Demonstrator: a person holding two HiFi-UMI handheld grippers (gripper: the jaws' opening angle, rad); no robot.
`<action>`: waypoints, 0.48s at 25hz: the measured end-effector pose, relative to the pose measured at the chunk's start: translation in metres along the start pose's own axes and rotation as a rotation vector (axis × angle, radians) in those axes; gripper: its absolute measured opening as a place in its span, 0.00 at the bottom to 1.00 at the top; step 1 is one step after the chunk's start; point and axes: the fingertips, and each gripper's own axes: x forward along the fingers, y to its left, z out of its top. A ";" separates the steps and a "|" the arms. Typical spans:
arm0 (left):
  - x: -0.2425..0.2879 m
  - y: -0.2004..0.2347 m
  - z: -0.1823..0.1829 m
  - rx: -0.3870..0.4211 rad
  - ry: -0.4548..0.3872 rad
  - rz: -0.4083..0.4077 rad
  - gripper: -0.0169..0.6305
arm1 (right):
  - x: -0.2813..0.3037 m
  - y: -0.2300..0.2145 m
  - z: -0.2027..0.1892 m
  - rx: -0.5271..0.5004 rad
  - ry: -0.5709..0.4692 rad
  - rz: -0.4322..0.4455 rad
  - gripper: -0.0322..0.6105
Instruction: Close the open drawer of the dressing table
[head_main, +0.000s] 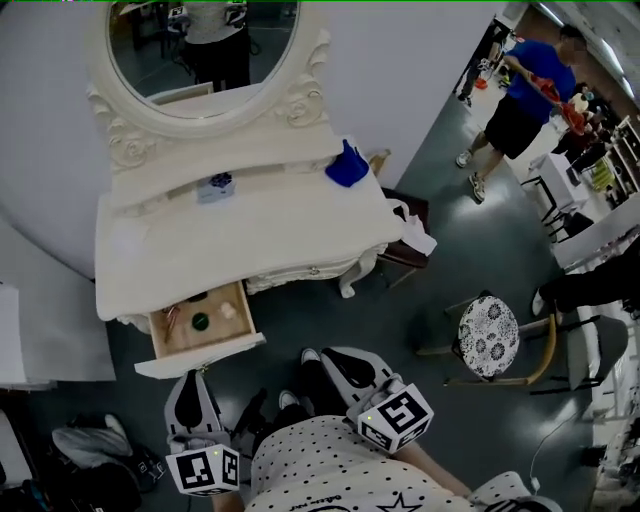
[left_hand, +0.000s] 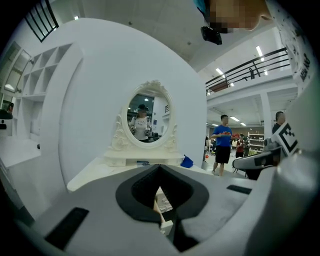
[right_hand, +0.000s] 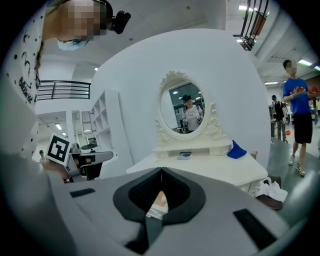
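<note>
Drawer (head_main: 200, 325) stood pulled out at the front left of the white desk (head_main: 250, 235), open and showing a few small items inside (a green round one, something pale, something reddish). Its white front panel (head_main: 200, 356) faced the person. The left gripper (head_main: 194, 376) sat just in front of that panel, tips very near it; contact could not be told from the head view. In the left gripper view the left gripper's (left_hand: 159, 169) jaws were together at the tips, holding nothing, and a corner of the drawer showed through the gap lower down. The right gripper (head_main: 332, 357) hung to the right of the drawer, apart from it, over the dark floor (head_main: 330, 320). The right gripper view had its jaws closed too, with nothing gripped (right_hand: 161, 171).

An oval mirror (head_main: 205, 40) in a carved frame stood at the back of the desk. A blue cloth (head_main: 347, 165) lay at the desk's right rear corner, and a small box (head_main: 216, 187) sat near the middle back. A stool (head_main: 488, 337) with a patterned seat stood well to the right. A person in a blue shirt (head_main: 530, 85) stood far off.
</note>
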 end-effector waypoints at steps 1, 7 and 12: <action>0.009 -0.006 0.005 0.004 -0.009 -0.010 0.05 | -0.001 -0.009 0.005 -0.005 -0.005 -0.005 0.06; 0.043 -0.030 0.021 0.019 -0.032 -0.002 0.05 | -0.002 -0.053 0.022 -0.010 -0.026 -0.010 0.06; 0.049 -0.027 0.032 0.032 -0.051 0.105 0.05 | 0.012 -0.078 0.034 -0.015 -0.027 0.060 0.06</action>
